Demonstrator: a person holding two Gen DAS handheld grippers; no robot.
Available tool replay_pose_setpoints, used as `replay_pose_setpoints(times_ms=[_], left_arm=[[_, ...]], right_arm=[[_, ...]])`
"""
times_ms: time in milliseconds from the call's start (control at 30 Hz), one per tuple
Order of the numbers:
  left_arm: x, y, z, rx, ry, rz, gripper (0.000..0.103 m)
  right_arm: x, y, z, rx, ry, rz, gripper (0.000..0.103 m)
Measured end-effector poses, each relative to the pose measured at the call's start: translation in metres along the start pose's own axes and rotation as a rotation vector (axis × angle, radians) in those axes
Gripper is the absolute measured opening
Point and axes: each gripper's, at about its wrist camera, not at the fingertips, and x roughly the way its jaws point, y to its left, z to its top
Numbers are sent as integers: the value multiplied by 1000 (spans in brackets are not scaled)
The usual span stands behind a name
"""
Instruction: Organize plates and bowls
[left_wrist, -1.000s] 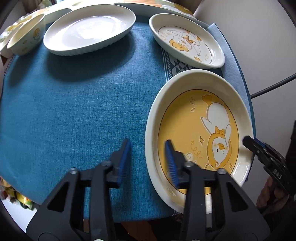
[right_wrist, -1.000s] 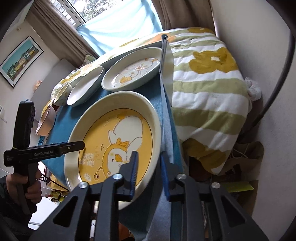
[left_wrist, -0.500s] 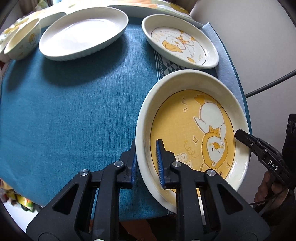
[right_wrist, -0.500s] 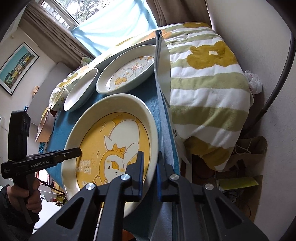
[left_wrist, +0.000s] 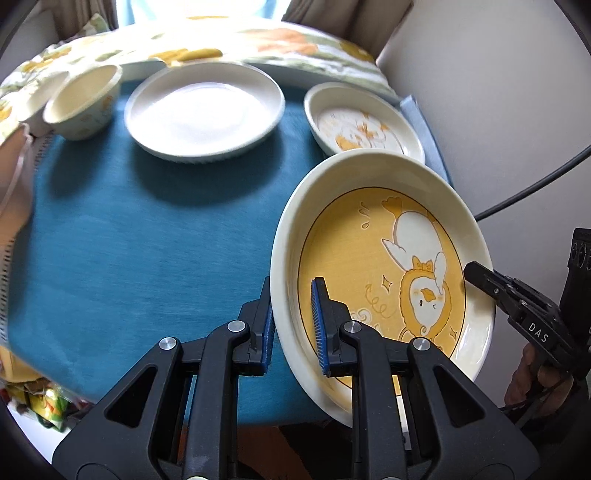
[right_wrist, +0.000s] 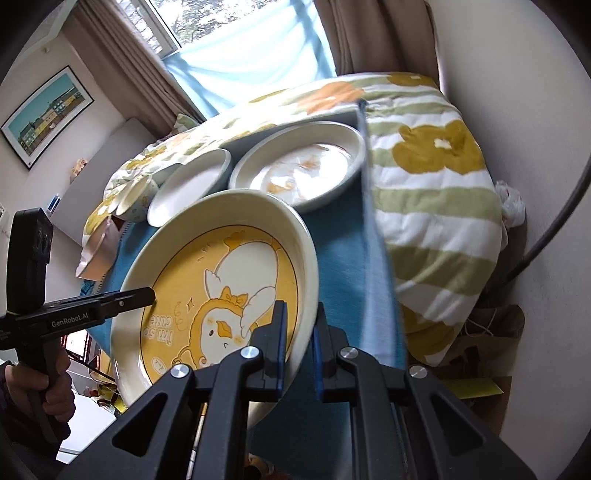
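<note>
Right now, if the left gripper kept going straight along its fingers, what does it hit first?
Nothing new: the left gripper is already shut on the rim of the yellow duck plate. Pushing on would shove that plate toward the smaller duck plate; depth is unclear.

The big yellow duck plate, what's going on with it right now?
The large cream-rimmed yellow duck plate is clamped at opposite rims by the left gripper and right gripper, both shut on it above the blue tablecloth. The plain white plate, smaller duck-print dish and small cream bowl sit behind.
</note>
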Motion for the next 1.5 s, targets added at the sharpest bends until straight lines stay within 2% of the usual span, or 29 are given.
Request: replay_pose_setpoints(times_ms=[233, 433, 700, 900, 1100, 1300, 1367, 1500], left_arm=[[-56, 63, -6, 5, -39, 9, 16], [-81, 134, -12, 13, -34, 41, 16], [-72, 223, -15, -11, 10, 49, 16], [-45, 262, -15, -26, 42, 28, 16], [-35, 276, -16, -11, 53, 10, 15], [-30, 273, -13, 1, 53, 15, 16], [-28, 271, -12, 0, 57, 8, 21], [-26, 270, -10, 6, 64, 15, 24]], right_arm=[[4, 73, 5, -27, -35, 11, 11], [41, 137, 1, -23, -14, 19, 11], [109, 201, -14, -16, 27, 23, 11], [144, 217, -19, -25, 30, -4, 11], [153, 219, -24, -26, 22, -23, 11], [155, 220, -23, 6, 46, -28, 11], [155, 221, -22, 12, 52, -35, 11], [155, 220, -20, 39, 60, -33, 11]])
